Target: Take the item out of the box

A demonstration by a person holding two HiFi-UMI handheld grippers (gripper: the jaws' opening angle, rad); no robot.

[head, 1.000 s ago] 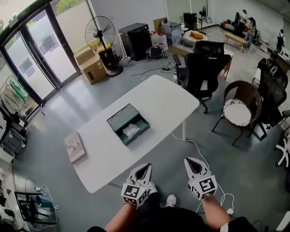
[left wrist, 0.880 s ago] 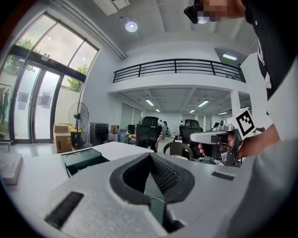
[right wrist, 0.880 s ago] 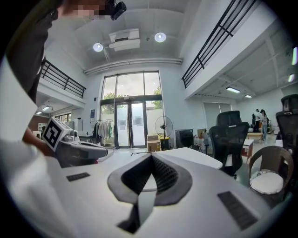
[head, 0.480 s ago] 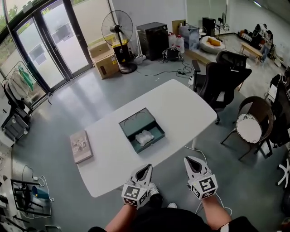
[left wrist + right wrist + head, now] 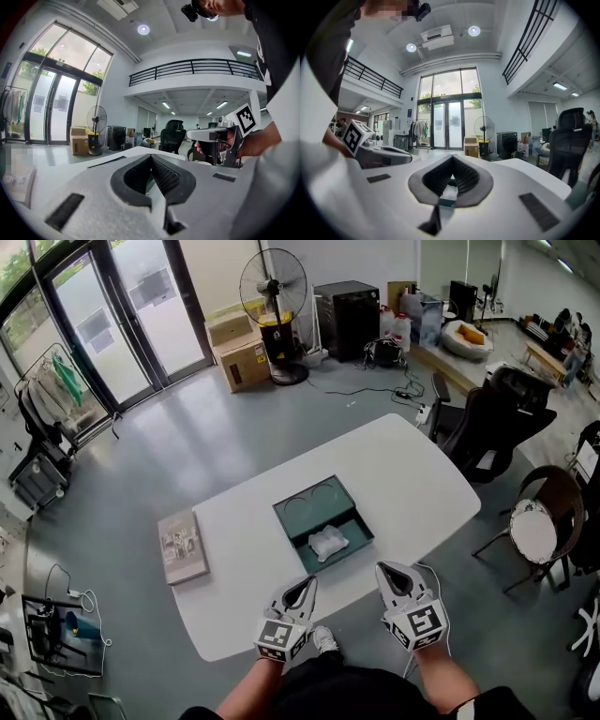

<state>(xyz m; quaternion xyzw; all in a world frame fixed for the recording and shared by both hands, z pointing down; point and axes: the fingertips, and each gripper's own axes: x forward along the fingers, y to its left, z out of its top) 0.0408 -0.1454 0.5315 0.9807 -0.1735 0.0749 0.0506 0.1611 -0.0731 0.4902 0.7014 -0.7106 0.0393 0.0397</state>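
An open teal box [image 5: 320, 510] lies on the white table [image 5: 412, 474], near its front edge. Inside its nearer half rests a clear, crumpled plastic-wrapped item [image 5: 328, 542]. My left gripper [image 5: 301, 586] is held low in front of the table edge, shut and empty, short of the box. My right gripper [image 5: 390, 576] hovers beside it at the table's front edge, to the right of the box, also shut with nothing in it. In the right gripper view the jaws [image 5: 452, 160] meet at the tips, and the left gripper [image 5: 375, 149] shows at the left.
A flat book [image 5: 183, 546] lies on the table's left end. Black office chairs [image 5: 497, 423] and a round wicker chair [image 5: 539, 521] stand to the right. A floor fan [image 5: 274, 296], cardboard boxes [image 5: 239, 352] and a black cabinet [image 5: 349, 320] line the far side.
The table and box have drawn closer and shifted right in the head view. Both grippers keep their place and stay shut.
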